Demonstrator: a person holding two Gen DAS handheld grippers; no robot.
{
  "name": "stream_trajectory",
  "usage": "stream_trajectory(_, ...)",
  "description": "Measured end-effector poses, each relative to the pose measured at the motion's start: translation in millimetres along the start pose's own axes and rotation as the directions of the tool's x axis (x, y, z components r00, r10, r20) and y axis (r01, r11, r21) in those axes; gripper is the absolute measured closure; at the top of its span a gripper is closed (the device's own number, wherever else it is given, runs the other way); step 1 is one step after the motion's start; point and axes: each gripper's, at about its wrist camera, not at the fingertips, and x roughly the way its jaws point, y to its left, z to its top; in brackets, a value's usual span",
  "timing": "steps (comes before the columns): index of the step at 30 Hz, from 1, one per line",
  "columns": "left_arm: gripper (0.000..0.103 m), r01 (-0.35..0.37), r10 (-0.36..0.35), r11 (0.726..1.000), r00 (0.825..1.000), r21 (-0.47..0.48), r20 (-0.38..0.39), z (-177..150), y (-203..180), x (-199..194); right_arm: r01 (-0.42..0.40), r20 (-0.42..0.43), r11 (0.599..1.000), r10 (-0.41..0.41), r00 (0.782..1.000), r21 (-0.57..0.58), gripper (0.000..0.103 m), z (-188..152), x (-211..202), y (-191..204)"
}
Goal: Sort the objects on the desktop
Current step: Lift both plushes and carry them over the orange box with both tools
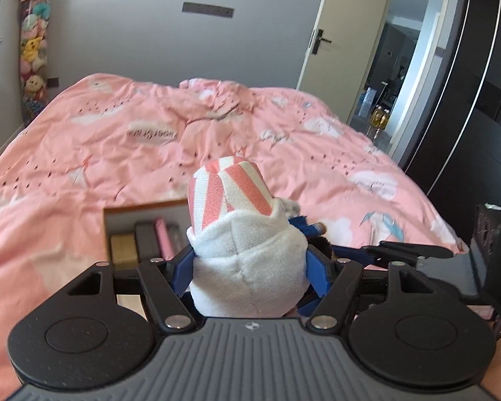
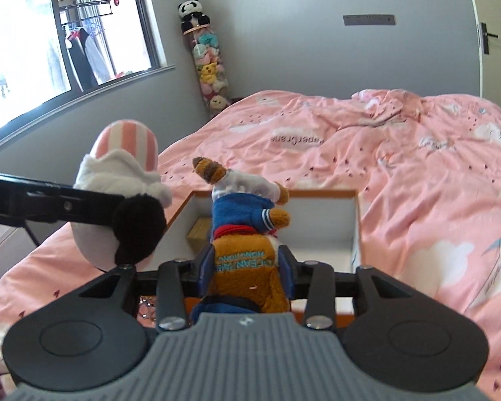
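1. The white plush panda with a pink-and-white striped cap (image 1: 243,234) sits pinched between the blue pads of the left tongs (image 1: 247,269), its long axis running straight out toward twelve o'clock, cap end farthest away.
2. The brown plush bear in blue-and-white clothes (image 2: 247,234) is pinched in the right tongs (image 2: 247,267), also lying lengthwise toward twelve o'clock, with its tail end farthest out.
3. In the right wrist view the panda (image 2: 123,200) hangs at ten o'clock of the bear, just beside it.
4. The white open box with an orange rim (image 2: 347,193) lies directly below and beyond the bear, on the pink quilted bed (image 2: 417,167).
5. I judge the right hand nearer the box's empty part.
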Motion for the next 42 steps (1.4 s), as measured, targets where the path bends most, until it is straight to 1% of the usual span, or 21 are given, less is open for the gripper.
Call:
stream_trajectory(3, 0.024, 0.025, -0.025, 1.0, 1.0, 0.002, 0.006, 12, -2, 12, 0.014, -0.003, 1.0, -0.014, 1.0, -0.007, 0.061, 11, 12, -7)
stream_trajectory(6, 0.024, 0.05, -0.05, 0.999, 0.999, -0.004, -0.004, 19, 0, 29, 0.027, -0.014, 1.0, -0.027, 1.0, -0.015, 0.061, 18, 26, -14)
stream_trajectory(10, 0.024, 0.046, -0.047, 0.999, 0.998, -0.023, -0.029, 25, 8, 58, 0.038, -0.052, 0.999, -0.039, 0.998, -0.015, 0.061, 26, 48, -26)
stream_trajectory(14, 0.024, 0.05, -0.054, 0.997, 0.995, -0.056, -0.082, 30, 21, 94, 0.053, -0.1, 0.998, -0.055, 0.993, -0.025, 0.061, 30, 76, -39)
stream_trajectory(17, 0.024, 0.029, -0.037, 0.998, 0.99, -0.057, -0.133, 29, 29, 124, 0.061, -0.143, 0.998, -0.065, 0.988, -0.031, 0.061, 30, 95, -48)
stream_trajectory(22, 0.024, 0.015, -0.035, 0.996, 0.968, -0.085, -0.247, 25, 44, 176, 0.091, -0.218, 0.994, -0.103, 0.971, -0.063, 0.061, 28, 130, -59)
stream_trajectory(24, 0.024, -0.006, -0.016, 0.997, 0.959, -0.077, -0.283, 23, 47, 193, 0.098, -0.244, 0.992, -0.114, 0.963, -0.077, 0.061, 27, 142, -62)
stream_trajectory(27, 0.024, -0.025, -0.004, 0.996, 0.944, -0.083, -0.331, 23, 54, 216, 0.126, -0.277, 0.985, -0.154, 0.948, -0.117, 0.061, 24, 160, -63)
stream_trajectory(31, 0.024, -0.036, -0.002, 0.995, 0.924, -0.091, -0.381, 24, 59, 237, 0.145, -0.312, 0.975, -0.193, 0.93, -0.169, 0.061, 19, 181, -66)
stream_trajectory(35, 0.024, -0.051, 0.003, 0.993, 0.907, -0.102, -0.421, 25, 63, 255, 0.14, -0.338, 0.974, -0.194, 0.921, -0.175, 0.06, 16, 196, -73)
stream_trajectory(37, 0.023, -0.06, 0.006, 0.992, 0.9, -0.11, -0.436, 27, 65, 263, 0.138, -0.345, 0.971, -0.2, 0.917, -0.194, 0.06, 16, 202, -72)
stream_trajectory(42, 0.021, -0.082, 0.02, 0.991, 0.873, -0.108, -0.488, 28, 68, 277, 0.141, -0.368, 0.957, -0.23, 0.901, -0.254, 0.06, 14, 218, -66)
